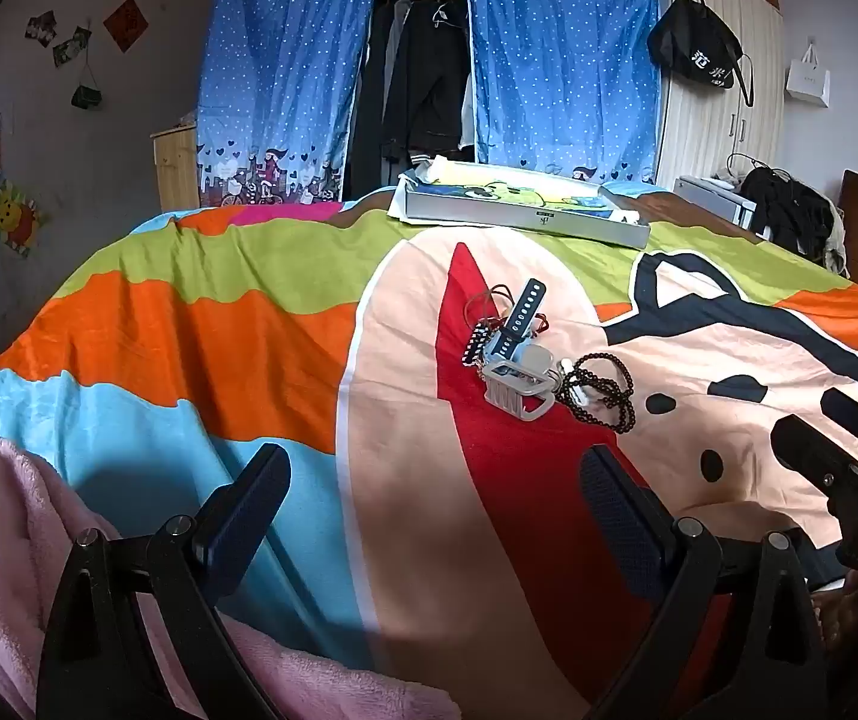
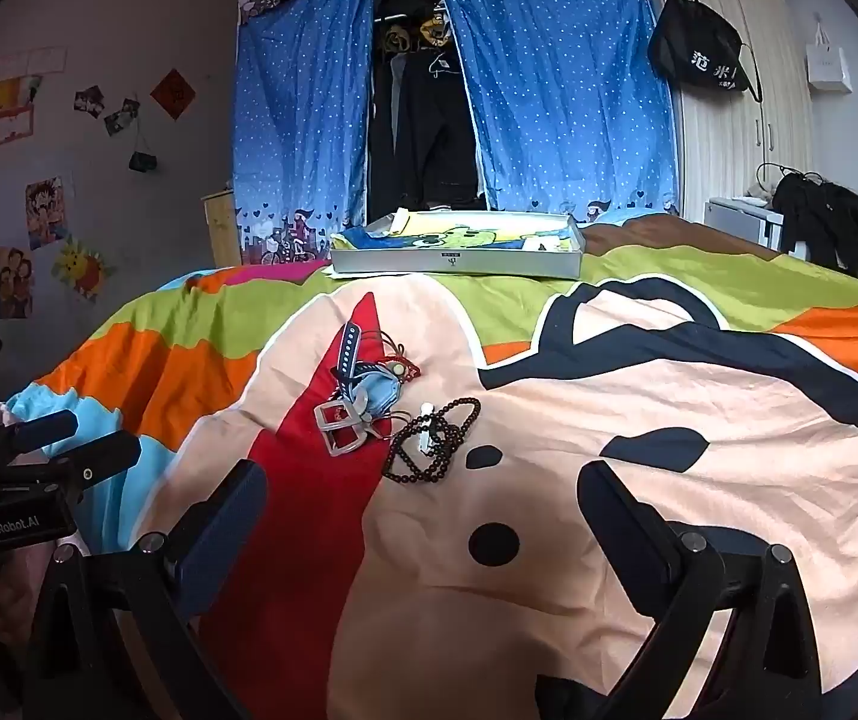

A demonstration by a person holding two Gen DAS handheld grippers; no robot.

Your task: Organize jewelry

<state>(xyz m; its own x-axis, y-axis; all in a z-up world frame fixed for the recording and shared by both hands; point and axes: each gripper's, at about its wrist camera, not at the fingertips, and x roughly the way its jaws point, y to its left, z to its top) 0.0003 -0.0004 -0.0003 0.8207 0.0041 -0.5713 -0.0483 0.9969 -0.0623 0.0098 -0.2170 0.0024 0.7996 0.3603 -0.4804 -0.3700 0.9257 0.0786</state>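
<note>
1. The left tool [image 1: 435, 480] hangs over the near left part of the bed cover [image 1: 189, 324], jaws spread wide with nothing between them. It is well short of the jewelry.
2. The jewelry lies in 1 tangled heap on the cover's red and peach patch, at mid distance. On the heap's left a dark blue strap [image 2: 347, 348] points away; just near of it sits a metal buckle [image 2: 340, 427], with a light blue piece [image 2: 378, 393] and a red cord [image 2: 408, 367] touching them.
3. On the heap's right, a dark bead necklace [image 2: 432, 444] lies looped and touches the rest.
4. A shallow box [image 2: 456, 261] sits at the far edge of the bed, well apart from the heap. I cannot tell whether it holds any jewelry.
5. The right tool [image 2: 423, 516] hovers near of the necklace, jaws equally wide and empty.
6. Judgement: sorting has hardly begun. Nothing appears separated, and every piece remains to be lifted out and placed.
</note>
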